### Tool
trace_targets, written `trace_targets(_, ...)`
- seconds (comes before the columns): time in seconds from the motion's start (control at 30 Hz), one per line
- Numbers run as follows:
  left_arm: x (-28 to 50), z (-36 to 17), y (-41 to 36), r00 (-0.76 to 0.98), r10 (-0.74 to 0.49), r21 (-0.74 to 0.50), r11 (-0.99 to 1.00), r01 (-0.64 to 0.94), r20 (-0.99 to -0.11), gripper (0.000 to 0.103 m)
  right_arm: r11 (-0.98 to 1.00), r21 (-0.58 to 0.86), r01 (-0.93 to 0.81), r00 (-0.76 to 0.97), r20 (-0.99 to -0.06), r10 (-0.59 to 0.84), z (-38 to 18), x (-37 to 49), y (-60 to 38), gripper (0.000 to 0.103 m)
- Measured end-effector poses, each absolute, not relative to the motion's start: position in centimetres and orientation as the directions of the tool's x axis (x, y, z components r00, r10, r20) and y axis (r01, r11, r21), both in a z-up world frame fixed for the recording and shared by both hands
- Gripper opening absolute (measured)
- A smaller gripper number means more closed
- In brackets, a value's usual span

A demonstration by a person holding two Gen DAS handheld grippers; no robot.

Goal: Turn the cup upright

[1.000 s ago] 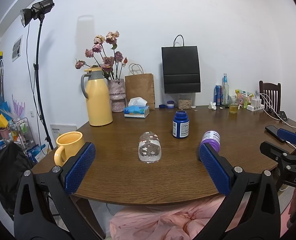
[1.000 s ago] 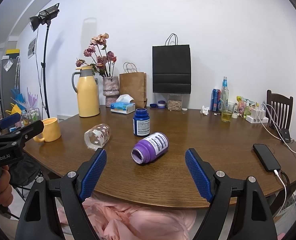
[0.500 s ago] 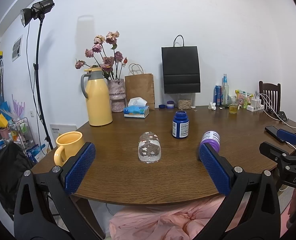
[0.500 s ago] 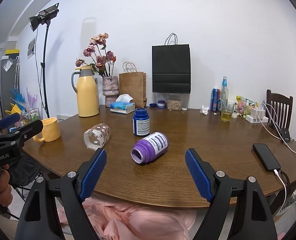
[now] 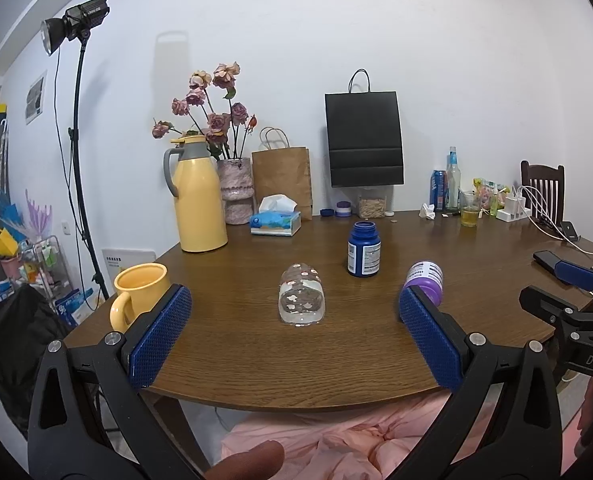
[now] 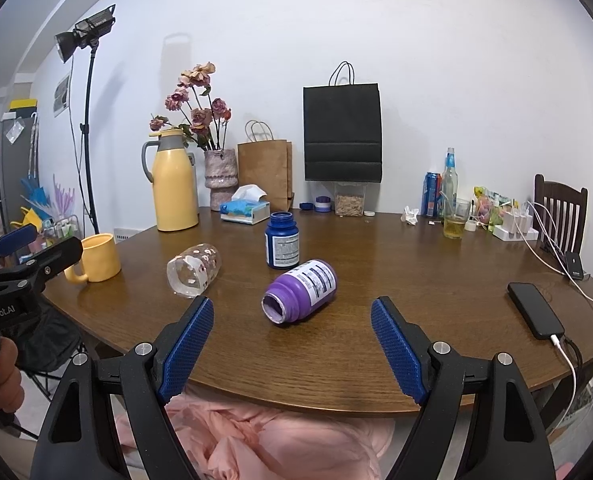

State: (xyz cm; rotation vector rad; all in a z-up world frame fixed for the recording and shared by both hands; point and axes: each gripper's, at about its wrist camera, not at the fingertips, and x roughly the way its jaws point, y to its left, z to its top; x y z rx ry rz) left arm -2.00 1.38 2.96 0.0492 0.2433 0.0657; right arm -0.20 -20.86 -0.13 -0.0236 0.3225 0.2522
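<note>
Both claws hang at the near table edge with jaws spread wide and empty: the left gripper point(image 5: 294, 334) faces the clear patterned glass cup point(image 5: 301, 299), the right gripper point(image 6: 292, 344) faces a toppled purple plastic bottle point(image 6: 301, 291). The cup lies on its side mid-table on the brown wooden table point(image 5: 256, 360) (apart from neighbours). Advised: straddle the cup's curved wall squarely, clamp gently since glass slips, then rotate it, clear of the upright blue bottle point(image 5: 363, 250) beyond.
</note>
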Motion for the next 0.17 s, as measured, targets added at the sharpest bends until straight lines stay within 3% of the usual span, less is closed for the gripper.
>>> trace_targets(0.17,-2.09,3.03,1.43,0.97,0.062,0.052,0.997,-0.051,-0.234,0.103,0.969,0.013,-0.249,0.919,-0.312,0.24,-0.12,-0.07,-20.83,0.085)
